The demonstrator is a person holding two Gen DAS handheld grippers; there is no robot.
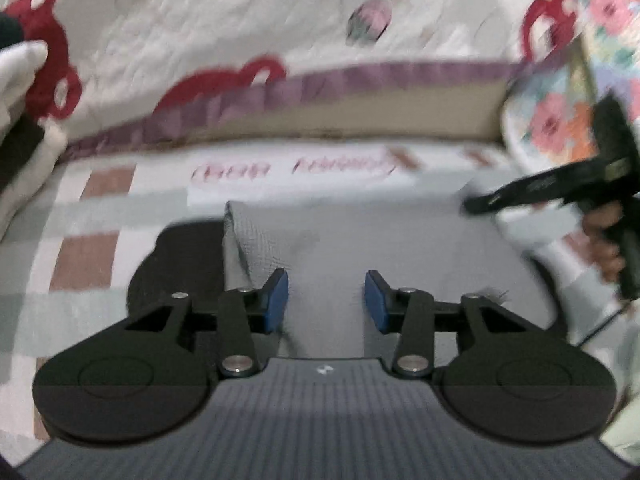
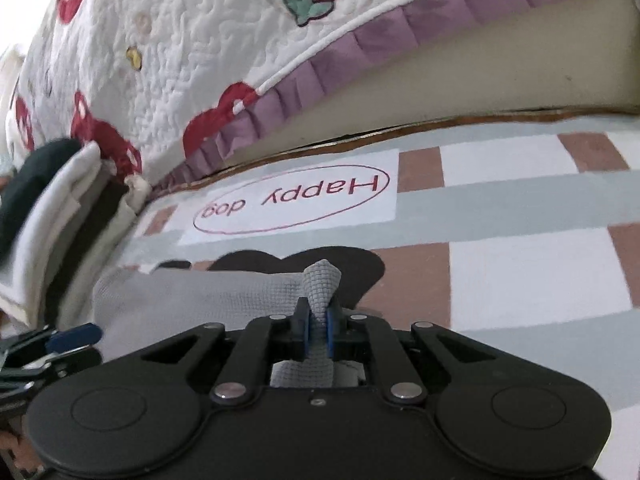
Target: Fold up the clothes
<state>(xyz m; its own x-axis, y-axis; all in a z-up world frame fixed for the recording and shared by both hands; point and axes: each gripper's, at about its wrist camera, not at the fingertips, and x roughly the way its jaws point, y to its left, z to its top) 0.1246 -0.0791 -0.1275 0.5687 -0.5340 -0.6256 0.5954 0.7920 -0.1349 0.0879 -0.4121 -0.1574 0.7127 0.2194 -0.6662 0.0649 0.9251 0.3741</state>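
On the checked mat (image 2: 520,280), just below its "Happy dog" panel (image 2: 294,204), lies the grey waffle-knit garment (image 1: 360,248); in the left wrist view it spreads from the centre out toward 3 o'clock, one folded edge running up at 11 o'clock; a black heart-shaped patch (image 2: 296,262) of the mat shows from under its far edge; in the right wrist view a pinched peak of the cloth stands up at the centre, clamped between the blue pads of the right gripper (image 2: 318,330), whose jaws are nearly closed on the fabric; the left gripper (image 1: 326,304) hangs over the garment with its jaws partly apart, the blue pads (image 1: 276,300) clear of the cloth between them, gripping nothing; beyond the mat, at 12 o'clock, rises a quilted cream cover (image 2: 200,60) with red shapes, a strawberry motif and a purple ruffled hem; at 9 o'clock sits a stack of folded clothes (image 2: 52,216), white and dark; at 2 o'clock in the left view hangs a floral cloth (image 1: 560,120).
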